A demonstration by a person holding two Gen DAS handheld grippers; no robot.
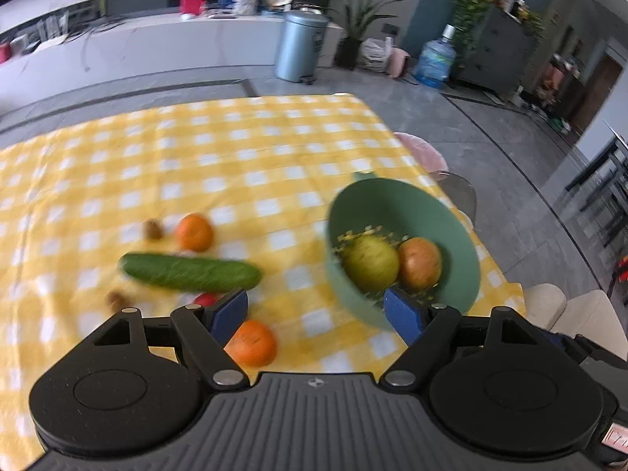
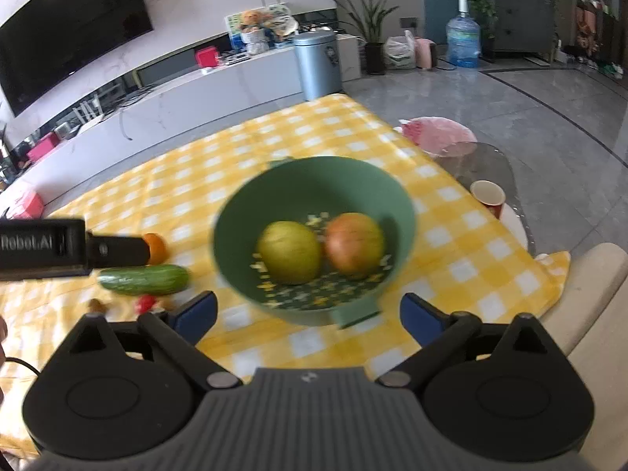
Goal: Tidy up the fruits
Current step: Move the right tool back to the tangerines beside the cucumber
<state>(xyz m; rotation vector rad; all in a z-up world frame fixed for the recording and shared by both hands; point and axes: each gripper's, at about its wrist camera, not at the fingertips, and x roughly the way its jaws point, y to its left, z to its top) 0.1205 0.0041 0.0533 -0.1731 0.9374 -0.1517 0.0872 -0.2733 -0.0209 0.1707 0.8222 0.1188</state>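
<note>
A green bowl stands on the yellow checked tablecloth and holds a green apple and a reddish apple. My right gripper hangs open just in front of the bowl with nothing between its fingers. In the left wrist view the bowl is at the right, and my left gripper is open and holds nothing. Loose on the cloth lie a cucumber, one orange behind it and another orange by the left finger. A small red fruit is partly hidden.
Two small brown nuts lie near the cucumber. The black body of the other gripper juts in from the left. Right of the table stand a glass side table with a red paper cup, and a cream chair.
</note>
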